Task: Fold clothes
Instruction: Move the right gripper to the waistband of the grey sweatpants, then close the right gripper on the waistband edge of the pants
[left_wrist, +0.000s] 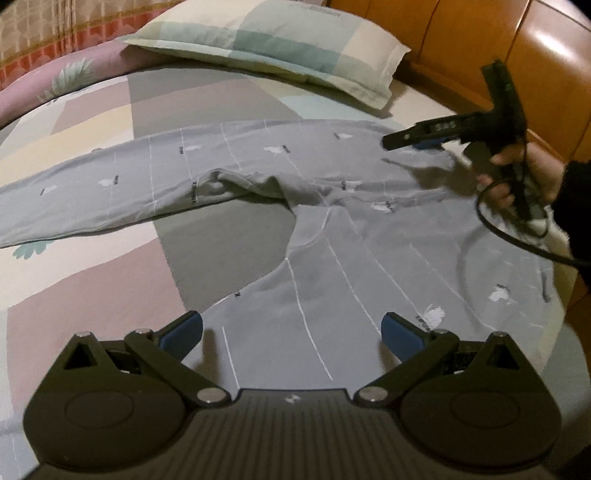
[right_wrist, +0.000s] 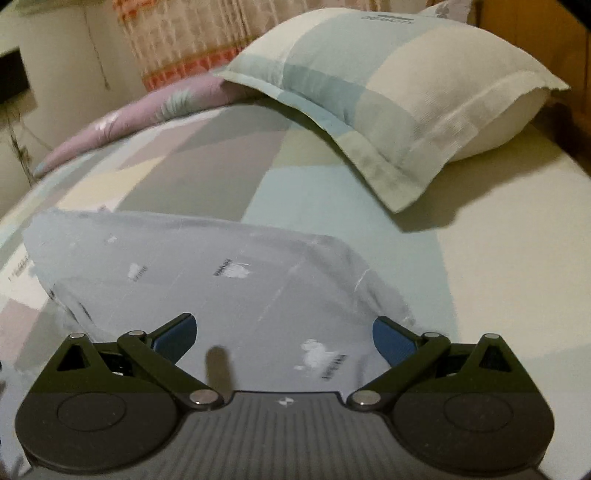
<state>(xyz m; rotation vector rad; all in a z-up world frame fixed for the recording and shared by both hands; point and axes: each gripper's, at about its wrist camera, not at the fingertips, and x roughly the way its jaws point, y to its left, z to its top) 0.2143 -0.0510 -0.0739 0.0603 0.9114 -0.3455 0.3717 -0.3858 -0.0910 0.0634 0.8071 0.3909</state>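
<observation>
Your left gripper (left_wrist: 291, 332) hovers spread over the grey trousers (left_wrist: 332, 258). Your right gripper (right_wrist: 284, 338), at two o'clock, gapes empty too, pillow (right_wrist: 388, 92) beyond

Dark printed lettering runs across the top edge of the pillowcase (right_wrist: 388, 74), far ahead of the right gripper's spread jaws, upside down and too blurred to spell out. Small dark word-marks sit beside white motifs on the grey pyjama trousers (right_wrist: 229, 295), one between those jaws and others just ahead; none is legible. A small pale emblem marks the right gripper (right_wrist: 284, 338) body, behind the jaws.
</observation>
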